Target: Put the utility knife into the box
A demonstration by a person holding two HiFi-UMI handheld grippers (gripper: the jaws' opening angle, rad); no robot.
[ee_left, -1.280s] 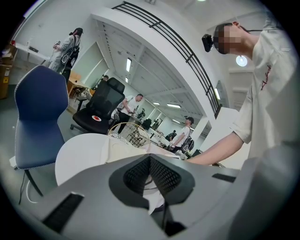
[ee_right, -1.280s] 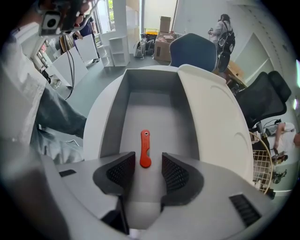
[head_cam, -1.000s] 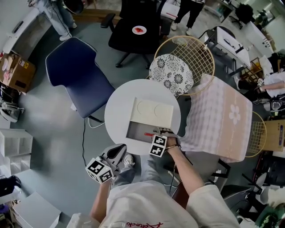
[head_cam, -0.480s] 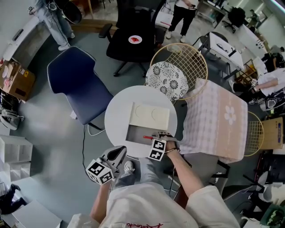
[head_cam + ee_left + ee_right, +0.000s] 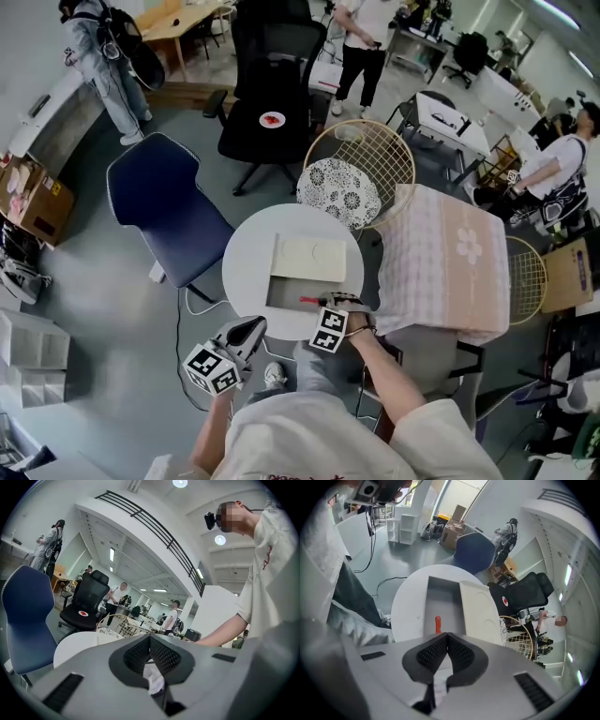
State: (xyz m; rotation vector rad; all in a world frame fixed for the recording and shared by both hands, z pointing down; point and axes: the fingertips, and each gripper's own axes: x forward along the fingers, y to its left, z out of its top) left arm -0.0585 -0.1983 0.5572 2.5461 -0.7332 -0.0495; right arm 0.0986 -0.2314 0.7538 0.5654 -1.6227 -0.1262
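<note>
Lying in the open box [image 5: 284,292] on the round table [image 5: 246,272], the orange utility knife [image 5: 312,301] sits just beyond the right gripper [image 5: 343,302], whose jaws have just closed empty, while the left gripper [image 5: 249,328], shut and seemingly empty, hangs beside the table.

Knife [image 5: 312,300] red-orange, box [image 5: 284,293] grey w/ cream lid [image 5: 309,260] (plain), table [image 5: 246,272] white, chair [image 5: 159,202] navy, cloth [image 5: 441,262] pink checks.

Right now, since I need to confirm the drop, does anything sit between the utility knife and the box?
Nothing visible does. The utility knife already lies on the bare grey floor of the open box, beside the cream lid.
</note>
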